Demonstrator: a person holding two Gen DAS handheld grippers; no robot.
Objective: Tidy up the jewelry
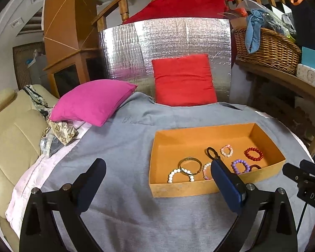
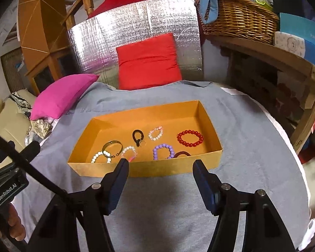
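Both grippers empty: left gripper (image 1: pixel 157 180) spread wide, right gripper (image 2: pixel 160 173) half-open before the orange box (image 2: pixel 145 169). Best to clear the rim, then drop squarely over the purple bead bracelet (image 2: pixel 162 151).

One orange cardboard tray (image 2: pixel 107 175) holds eight pieces of jewelry: five beaded bracelets, in red (image 2: pixel 190 138), purple (image 2: pixel 162 151), white (image 2: pixel 98 157) and two pinkish (image 2: pixel 155 134), one gold bangle (image 2: pixel 112 148) and two dark bands (image 2: pixel 137 136). At twelve o'clock sit two cushions, one red (image 2: pixel 148 63), one magenta (image 2: pixel 63 94).
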